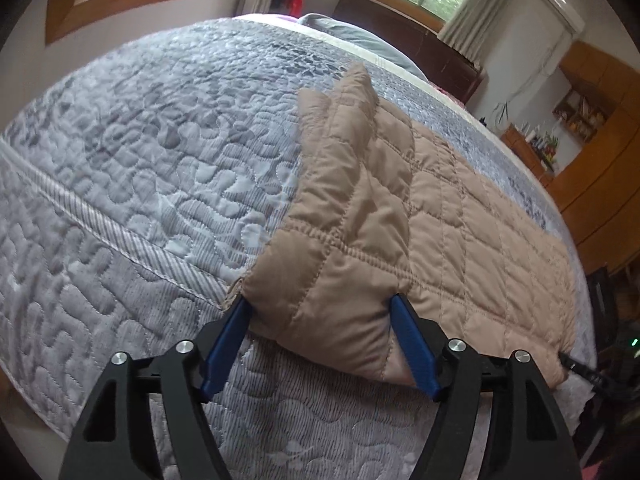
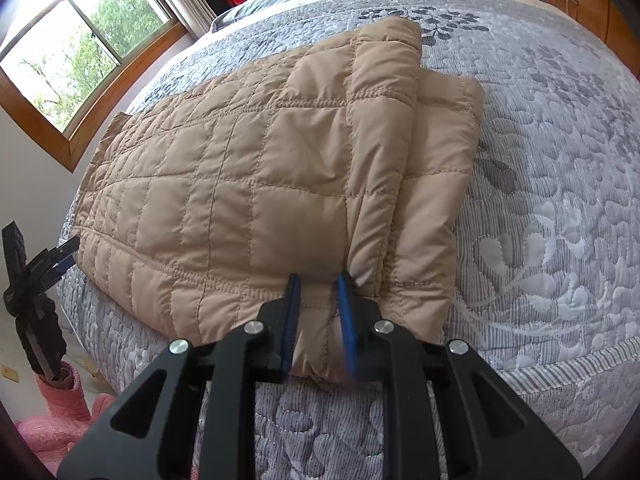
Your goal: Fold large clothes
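A tan quilted jacket (image 1: 400, 200) lies folded lengthwise on the grey patterned bedspread (image 1: 140, 140), near the bed's edge. In the left wrist view my left gripper (image 1: 318, 300) stands wide open around the jacket's near corner, which rests on the bed between the blue pads. In the right wrist view my right gripper (image 2: 318, 280) is shut on the jacket (image 2: 248, 168) at its other near corner, with a fold of fabric pinched between its narrow pads. A sleeve lies folded over the top at the right side. The left gripper (image 2: 60, 256) also shows at the jacket's far left corner.
The bedspread (image 2: 540, 160) stretches far beyond the jacket on all sides. A grey pillow (image 1: 352, 36) and a dark headboard (image 1: 420, 40) are at the far end. Wooden cabinets (image 1: 600, 184) stand to the right. Pink cloth (image 2: 60, 412) lies on the floor by the bed.
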Tool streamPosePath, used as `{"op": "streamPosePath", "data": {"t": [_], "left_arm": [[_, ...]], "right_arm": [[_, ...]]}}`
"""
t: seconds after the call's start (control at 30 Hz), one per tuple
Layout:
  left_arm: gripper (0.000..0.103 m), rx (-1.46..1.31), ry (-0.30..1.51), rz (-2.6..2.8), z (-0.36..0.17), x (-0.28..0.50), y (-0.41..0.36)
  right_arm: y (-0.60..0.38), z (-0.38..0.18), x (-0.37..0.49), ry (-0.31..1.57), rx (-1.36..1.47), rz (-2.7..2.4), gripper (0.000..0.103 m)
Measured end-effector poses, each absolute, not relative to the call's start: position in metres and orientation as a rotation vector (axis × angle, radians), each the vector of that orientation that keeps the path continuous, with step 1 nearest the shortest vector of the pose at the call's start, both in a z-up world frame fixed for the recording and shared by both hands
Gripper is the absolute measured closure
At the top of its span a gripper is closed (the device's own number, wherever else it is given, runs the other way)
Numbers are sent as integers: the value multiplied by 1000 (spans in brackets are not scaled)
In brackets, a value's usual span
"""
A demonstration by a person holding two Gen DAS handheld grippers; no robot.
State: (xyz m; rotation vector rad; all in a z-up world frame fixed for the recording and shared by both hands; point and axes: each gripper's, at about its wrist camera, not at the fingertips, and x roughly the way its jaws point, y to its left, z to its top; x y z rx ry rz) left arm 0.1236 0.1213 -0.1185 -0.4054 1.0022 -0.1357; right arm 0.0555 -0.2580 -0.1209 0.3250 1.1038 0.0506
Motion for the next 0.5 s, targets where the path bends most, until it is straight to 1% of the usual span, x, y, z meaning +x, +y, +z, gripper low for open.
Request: {"op": "streamPosePath", "data": {"t": [0.2, 0.37, 0.5], "left_arm": [[30, -630, 962, -162, -126, 117, 149], [32, -753, 928, -151, -133, 114, 153], [32, -920, 980, -141, -147, 103, 159]], "right_arm": [[-261, -121, 56, 1108, 341, 59, 85], [-265, -121, 56, 1110, 350, 68, 85], [-267, -120, 55, 1107, 358, 69, 85]]}}
